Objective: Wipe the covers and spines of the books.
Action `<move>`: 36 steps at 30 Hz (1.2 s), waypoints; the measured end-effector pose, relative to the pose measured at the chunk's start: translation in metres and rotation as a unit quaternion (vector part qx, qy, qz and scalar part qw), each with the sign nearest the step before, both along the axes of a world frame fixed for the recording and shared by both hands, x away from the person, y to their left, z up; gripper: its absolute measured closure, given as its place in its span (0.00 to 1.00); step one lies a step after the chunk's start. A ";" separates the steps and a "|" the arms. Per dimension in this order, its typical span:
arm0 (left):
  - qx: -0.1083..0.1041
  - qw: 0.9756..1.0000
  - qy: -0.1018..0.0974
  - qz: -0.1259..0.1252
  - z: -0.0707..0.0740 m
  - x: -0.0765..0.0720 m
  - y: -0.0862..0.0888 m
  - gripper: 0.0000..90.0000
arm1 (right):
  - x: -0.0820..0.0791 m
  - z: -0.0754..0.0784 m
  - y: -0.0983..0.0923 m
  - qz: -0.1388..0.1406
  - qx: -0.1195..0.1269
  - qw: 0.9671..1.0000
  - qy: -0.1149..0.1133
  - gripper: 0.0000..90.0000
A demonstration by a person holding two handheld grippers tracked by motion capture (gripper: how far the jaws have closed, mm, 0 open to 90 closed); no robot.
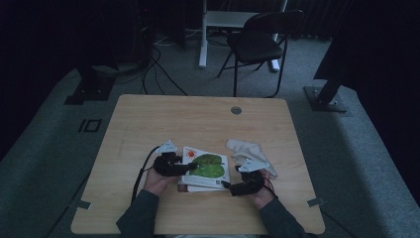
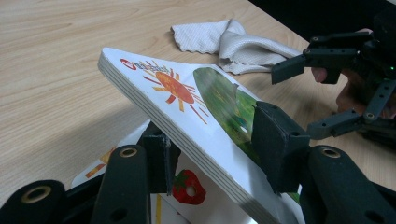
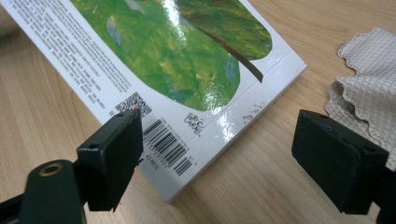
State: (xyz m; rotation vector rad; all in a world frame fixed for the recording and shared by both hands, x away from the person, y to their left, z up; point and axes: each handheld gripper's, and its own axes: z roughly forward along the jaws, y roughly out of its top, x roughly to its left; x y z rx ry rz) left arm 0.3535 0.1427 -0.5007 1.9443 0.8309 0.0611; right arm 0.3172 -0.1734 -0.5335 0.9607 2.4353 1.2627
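A thick board book (image 1: 205,167) with a green leaf and an orange sun on its cover lies near the table's front edge. My left gripper (image 1: 189,166) comes at it from the left. In the left gripper view this gripper (image 2: 217,140) is shut on the book's (image 2: 187,100) raised stack of pages, one jaw under and one on top. That side is tilted up, and a page with a strawberry (image 2: 189,186) shows beneath. My right gripper (image 1: 233,187) stands open at the book's near right corner. Its jaws (image 3: 222,140) are spread wide on either side of the barcode corner (image 3: 170,149) without touching it.
A crumpled beige cloth (image 1: 250,153) lies just right of the book, close to the right gripper (image 2: 303,100). The wooden table (image 1: 163,119) has a round cable hole (image 1: 236,110) at the back. A black chair (image 1: 260,42) stands beyond it.
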 end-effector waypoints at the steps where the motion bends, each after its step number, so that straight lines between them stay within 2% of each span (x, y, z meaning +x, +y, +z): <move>1: -0.001 1.000 -0.004 -0.004 0.000 -0.001 0.000 0.59 | 0.001 0.000 0.000 0.001 0.002 1.000 -0.002 0.18; 7: 0.000 0.999 -0.036 -0.028 0.005 -0.009 0.000 0.63 | 0.006 0.001 -0.001 0.000 0.019 1.000 0.004 0.18; 10: -0.002 0.998 -0.044 -0.039 0.006 -0.013 0.001 0.65 | 0.008 0.002 -0.002 0.001 0.029 1.000 0.007 0.18; 16: -0.008 0.997 -0.051 -0.066 0.003 -0.019 0.006 0.70 | 0.015 0.002 -0.004 0.006 0.053 0.998 0.018 0.18; 21: 0.004 0.996 -0.050 -0.072 0.000 -0.018 0.007 0.70 | 0.020 0.000 -0.001 0.027 0.074 0.996 0.033 0.21; 23: 0.008 0.996 -0.048 -0.072 0.000 -0.018 0.008 0.69 | 0.019 0.001 -0.002 0.041 0.088 0.995 0.031 0.29; 25: 0.010 0.996 -0.048 -0.071 0.000 -0.018 0.007 0.69 | 0.018 0.004 -0.002 0.048 0.091 0.994 0.023 0.37; 28: 0.022 0.997 -0.048 -0.064 -0.001 -0.018 0.007 0.67 | 0.014 0.008 -0.002 0.051 0.091 0.995 0.005 0.45; 30: 0.028 0.997 -0.046 -0.056 -0.003 -0.018 0.007 0.66 | 0.013 0.011 -0.006 0.054 0.103 0.993 0.001 0.54; 36: 0.034 0.996 -0.069 -0.036 -0.001 -0.021 0.008 0.61 | 0.010 0.017 -0.010 0.071 0.115 0.991 -0.013 0.67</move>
